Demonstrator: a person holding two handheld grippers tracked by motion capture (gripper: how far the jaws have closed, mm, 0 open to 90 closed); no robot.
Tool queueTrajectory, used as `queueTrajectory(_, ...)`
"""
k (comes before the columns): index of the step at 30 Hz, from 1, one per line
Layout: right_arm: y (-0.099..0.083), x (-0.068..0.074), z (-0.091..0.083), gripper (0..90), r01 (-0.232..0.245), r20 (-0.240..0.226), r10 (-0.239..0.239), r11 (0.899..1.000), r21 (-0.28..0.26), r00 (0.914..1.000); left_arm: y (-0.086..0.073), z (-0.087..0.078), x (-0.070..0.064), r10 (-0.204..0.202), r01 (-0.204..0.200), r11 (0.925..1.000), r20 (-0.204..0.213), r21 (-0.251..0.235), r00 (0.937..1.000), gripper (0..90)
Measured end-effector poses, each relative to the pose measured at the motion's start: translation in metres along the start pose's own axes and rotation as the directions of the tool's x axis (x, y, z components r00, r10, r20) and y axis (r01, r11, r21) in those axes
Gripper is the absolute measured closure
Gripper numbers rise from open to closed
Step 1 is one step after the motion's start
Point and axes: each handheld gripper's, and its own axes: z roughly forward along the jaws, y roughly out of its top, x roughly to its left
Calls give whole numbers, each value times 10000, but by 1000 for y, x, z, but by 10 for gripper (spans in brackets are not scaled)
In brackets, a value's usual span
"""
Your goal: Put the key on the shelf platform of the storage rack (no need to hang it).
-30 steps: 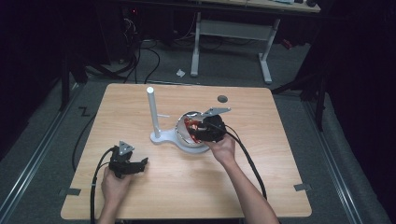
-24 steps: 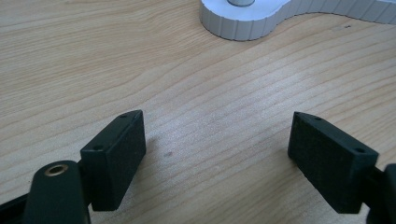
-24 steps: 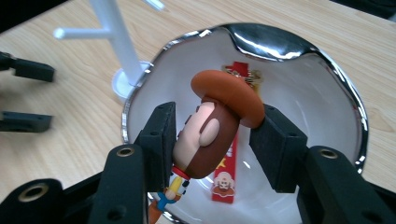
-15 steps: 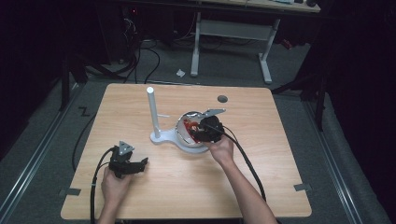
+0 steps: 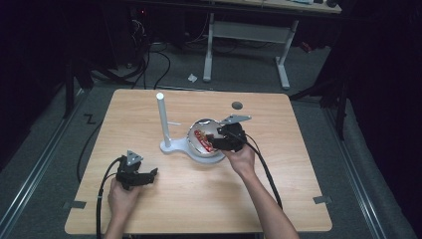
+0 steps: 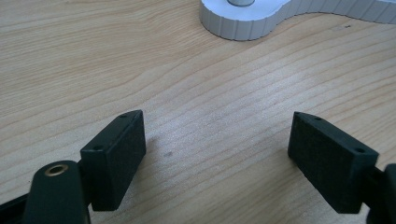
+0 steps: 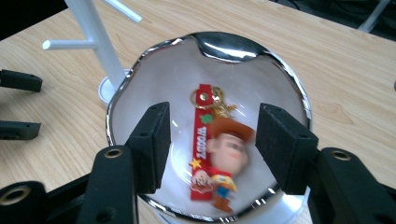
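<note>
A shiny metal bowl [image 7: 140, 95] [image 5: 199, 149] sits on the white base of a stand with an upright post [image 5: 161, 119]. In the bowl lies a keychain [image 7: 215, 149] [image 5: 201, 137]: a cowboy figure on a red strap with a gold ring. My right gripper [image 7: 212, 144] [image 5: 219, 142] hovers over the bowl, open, its jaws on either side of the keychain and above it. My left gripper [image 6: 217, 144] [image 5: 144, 177] is open near the table's front left, low over bare wood, with nothing between its jaws.
The stand's white base [image 6: 243, 23] lies ahead of the left gripper. Thin white pegs [image 7: 65, 44] stick out from the post. A dark round hole [image 5: 237, 105] marks the wooden table [image 5: 199, 199] at the back. A cable trails from each gripper.
The right gripper has shifted slightly over the bowl. The left gripper has stayed in place.
</note>
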Motion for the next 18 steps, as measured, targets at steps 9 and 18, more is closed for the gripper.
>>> queueTrajectory(9,0,-9,-20,456,-39,94,43,9994,-356,9999,0,0,0,1,-1,10000,-2,3,10000,195)
queueTrajectory(18,0,-15,-38,456,-221,169,234,9969,-759,9996,0,0,0,5,-5,10000,-2,7,10000,195)
